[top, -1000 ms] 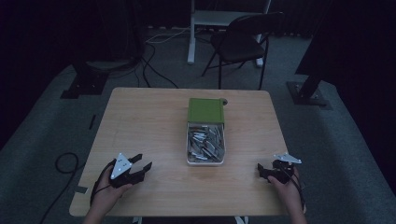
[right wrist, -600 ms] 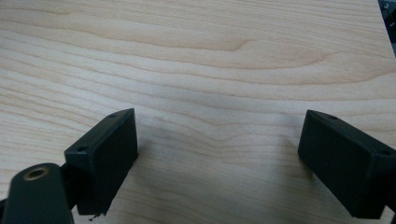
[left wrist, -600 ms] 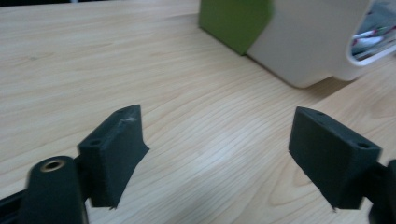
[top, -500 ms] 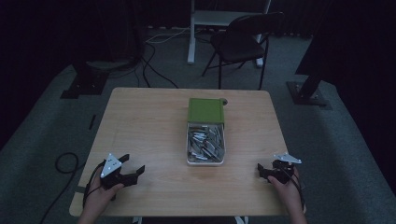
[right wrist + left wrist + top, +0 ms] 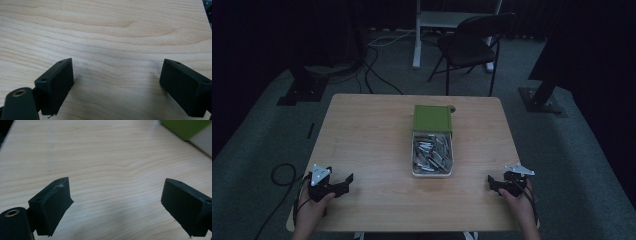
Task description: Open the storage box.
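Nearest me, my left gripper (image 5: 343, 183) sits low at the table's front left corner; its jaws have just been opening and now stand wide with nothing between them. My right gripper (image 5: 493, 184) at the front right is likewise spread wide and empty over bare wood. Between them and farther in stands the white tray (image 5: 432, 173) of small grey metal pieces (image 5: 432, 153), with its green lid (image 5: 432, 118) over the far end. I judge the pieces stiff, light and slippery, best pinched singly across the narrow sides. The pale wooden table (image 5: 362, 130) looks smooth; beyond it are a folding chair (image 5: 469, 47) and dark carpet.
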`<state>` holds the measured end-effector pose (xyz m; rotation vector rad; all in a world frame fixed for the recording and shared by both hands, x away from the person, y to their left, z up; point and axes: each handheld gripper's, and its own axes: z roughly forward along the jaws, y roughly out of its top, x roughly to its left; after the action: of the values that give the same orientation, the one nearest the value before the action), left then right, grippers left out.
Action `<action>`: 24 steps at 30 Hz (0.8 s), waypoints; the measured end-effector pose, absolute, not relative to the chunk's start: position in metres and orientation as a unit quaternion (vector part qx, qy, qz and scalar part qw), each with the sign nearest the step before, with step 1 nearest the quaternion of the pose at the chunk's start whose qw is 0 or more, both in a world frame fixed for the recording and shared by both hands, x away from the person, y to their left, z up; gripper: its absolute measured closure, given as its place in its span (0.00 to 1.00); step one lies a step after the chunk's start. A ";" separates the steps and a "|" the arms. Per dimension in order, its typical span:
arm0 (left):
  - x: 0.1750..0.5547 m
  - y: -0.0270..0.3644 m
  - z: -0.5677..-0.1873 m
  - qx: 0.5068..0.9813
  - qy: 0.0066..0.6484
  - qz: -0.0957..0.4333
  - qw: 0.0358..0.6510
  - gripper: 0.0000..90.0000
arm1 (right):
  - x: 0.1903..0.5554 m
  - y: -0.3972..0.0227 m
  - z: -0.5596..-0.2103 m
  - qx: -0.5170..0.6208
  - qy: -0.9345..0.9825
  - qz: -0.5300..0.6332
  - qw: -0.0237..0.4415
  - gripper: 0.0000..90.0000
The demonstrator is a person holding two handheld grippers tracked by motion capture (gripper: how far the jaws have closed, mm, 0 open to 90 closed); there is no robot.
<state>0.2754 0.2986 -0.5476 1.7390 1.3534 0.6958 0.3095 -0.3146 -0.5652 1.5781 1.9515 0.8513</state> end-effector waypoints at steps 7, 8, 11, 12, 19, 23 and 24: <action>0.273 0.301 -0.541 0.666 0.589 0.292 0.353 0.11 | 0.310 -0.315 -0.565 0.578 0.714 0.312 0.243 0.13; 0.273 0.301 -0.541 0.661 0.596 0.294 0.348 0.11 | 0.310 -0.315 -0.565 0.578 0.714 0.312 0.243 0.13; 0.274 0.302 -0.544 0.660 0.609 0.293 0.328 0.11 | 0.310 -0.315 -0.565 0.578 0.714 0.312 0.243 0.13; 0.274 0.302 -0.546 0.662 0.612 0.291 0.320 0.11 | 0.310 -0.315 -0.565 0.578 0.714 0.312 0.243 0.13; 0.275 0.304 -0.553 0.657 0.629 0.285 0.302 0.11 | 0.310 -0.315 -0.565 0.578 0.714 0.312 0.243 0.13; 0.274 0.305 -0.553 0.653 0.635 0.290 0.292 0.11 | 0.310 -0.315 -0.565 0.578 0.714 0.312 0.243 0.13; 0.274 0.304 -0.554 0.655 0.635 0.287 0.291 0.11 | 0.310 -0.315 -0.565 0.578 0.714 0.312 0.243 0.13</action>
<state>0.2738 0.3045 -0.5535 1.7467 1.6940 0.7653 0.3095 -0.3145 -0.5652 1.5785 1.9509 0.8518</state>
